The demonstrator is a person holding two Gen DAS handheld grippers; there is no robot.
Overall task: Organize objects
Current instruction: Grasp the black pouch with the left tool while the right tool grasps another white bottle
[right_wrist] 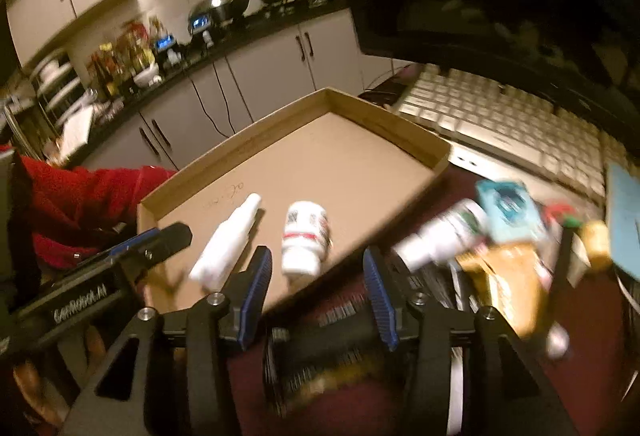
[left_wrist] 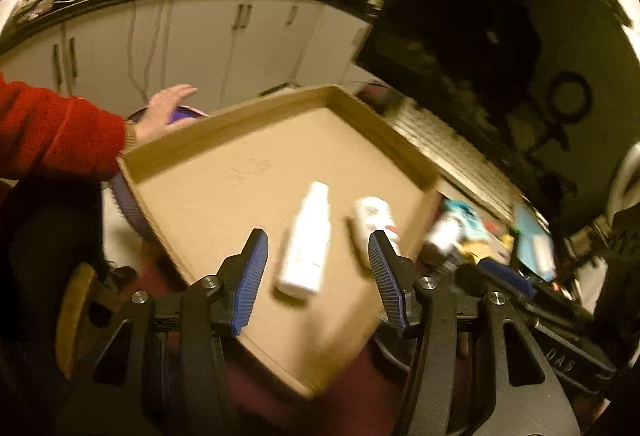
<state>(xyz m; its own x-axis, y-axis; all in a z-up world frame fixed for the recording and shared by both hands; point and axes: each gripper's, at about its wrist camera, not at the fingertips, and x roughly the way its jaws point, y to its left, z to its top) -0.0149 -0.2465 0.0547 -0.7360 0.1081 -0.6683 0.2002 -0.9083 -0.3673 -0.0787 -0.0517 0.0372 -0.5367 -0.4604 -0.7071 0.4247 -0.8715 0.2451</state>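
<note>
Inside the cardboard tray [left_wrist: 224, 172], at twelve o'clock from our empty, spread left gripper [left_wrist: 318, 278], the white spray bottle [left_wrist: 306, 240] lies lengthwise, nearer it than our likewise spread right gripper [right_wrist: 318, 294].

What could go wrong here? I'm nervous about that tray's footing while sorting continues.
The cardboard tray seems to overhang its support near the left gripper, so added weight might tip it. The spray bottle and pill bottle lie on their sides and could roll. Both grippers are open and empty.
</note>
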